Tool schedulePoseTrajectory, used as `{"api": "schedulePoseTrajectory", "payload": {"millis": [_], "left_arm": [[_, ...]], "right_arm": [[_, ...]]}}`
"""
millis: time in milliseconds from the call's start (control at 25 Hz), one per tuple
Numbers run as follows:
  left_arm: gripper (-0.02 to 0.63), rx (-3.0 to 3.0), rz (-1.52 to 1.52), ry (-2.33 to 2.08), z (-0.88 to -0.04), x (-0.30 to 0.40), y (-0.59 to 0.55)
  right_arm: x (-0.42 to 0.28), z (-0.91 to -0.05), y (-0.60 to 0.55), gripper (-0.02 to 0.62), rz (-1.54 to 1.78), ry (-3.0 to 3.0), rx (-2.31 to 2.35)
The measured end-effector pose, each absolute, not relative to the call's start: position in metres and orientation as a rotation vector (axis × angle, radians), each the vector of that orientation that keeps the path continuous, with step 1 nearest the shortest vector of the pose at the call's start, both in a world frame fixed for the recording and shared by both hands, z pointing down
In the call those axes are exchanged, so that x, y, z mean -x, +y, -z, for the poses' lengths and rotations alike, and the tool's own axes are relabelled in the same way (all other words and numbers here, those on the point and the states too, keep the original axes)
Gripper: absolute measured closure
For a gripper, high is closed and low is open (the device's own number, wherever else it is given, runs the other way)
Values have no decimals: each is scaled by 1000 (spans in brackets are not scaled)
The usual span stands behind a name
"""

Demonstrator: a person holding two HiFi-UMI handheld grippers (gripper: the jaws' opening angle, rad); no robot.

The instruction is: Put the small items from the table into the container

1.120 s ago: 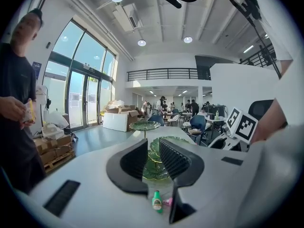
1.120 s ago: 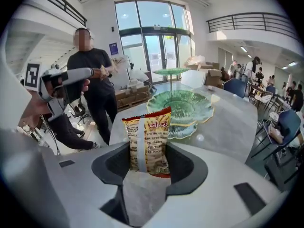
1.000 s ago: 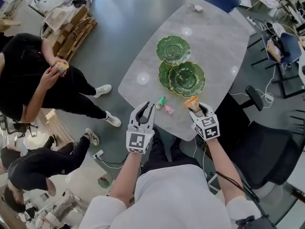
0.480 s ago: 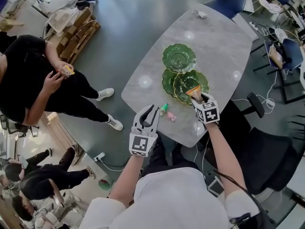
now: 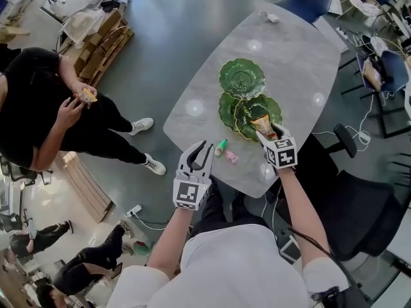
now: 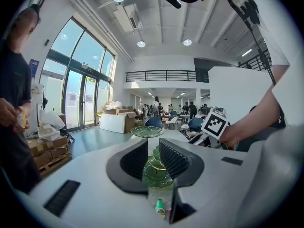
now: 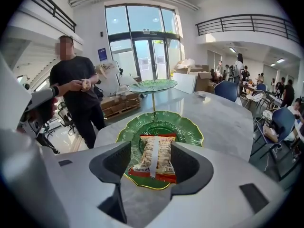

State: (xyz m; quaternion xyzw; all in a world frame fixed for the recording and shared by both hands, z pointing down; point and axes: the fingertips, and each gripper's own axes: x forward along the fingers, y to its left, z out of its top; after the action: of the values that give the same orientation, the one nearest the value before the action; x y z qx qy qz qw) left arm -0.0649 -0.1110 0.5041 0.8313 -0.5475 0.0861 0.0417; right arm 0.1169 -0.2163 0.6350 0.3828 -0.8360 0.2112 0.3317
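Orange packet [image 7: 155, 161] (loose) between right gripper [image 7: 151, 151] jaws, opening

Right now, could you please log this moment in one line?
right gripper: jaws opening, snack packet between them on green plate | left gripper: open, empty | green bottle, pink item: on table

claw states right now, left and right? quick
left claw: open with a narrow gap, nothing between the jaws.
right claw: jaws opening; snack packet lies between them on the green plate.
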Motion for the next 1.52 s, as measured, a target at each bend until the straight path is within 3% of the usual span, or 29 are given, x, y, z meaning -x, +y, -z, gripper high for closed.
{"api": "schedulePoseTrajectory", "payload": {"millis": [800, 1520], "left_arm": [[543, -2546, -138, -1739, -431, 57, -82], [546, -2652, -89, -1752, -408, 49, -71]], "right_arm": [[-108, -445, -114, 342, -296, -2658, -1173], [-94, -432, -94, 342, -284, -2717, -1112]]}}
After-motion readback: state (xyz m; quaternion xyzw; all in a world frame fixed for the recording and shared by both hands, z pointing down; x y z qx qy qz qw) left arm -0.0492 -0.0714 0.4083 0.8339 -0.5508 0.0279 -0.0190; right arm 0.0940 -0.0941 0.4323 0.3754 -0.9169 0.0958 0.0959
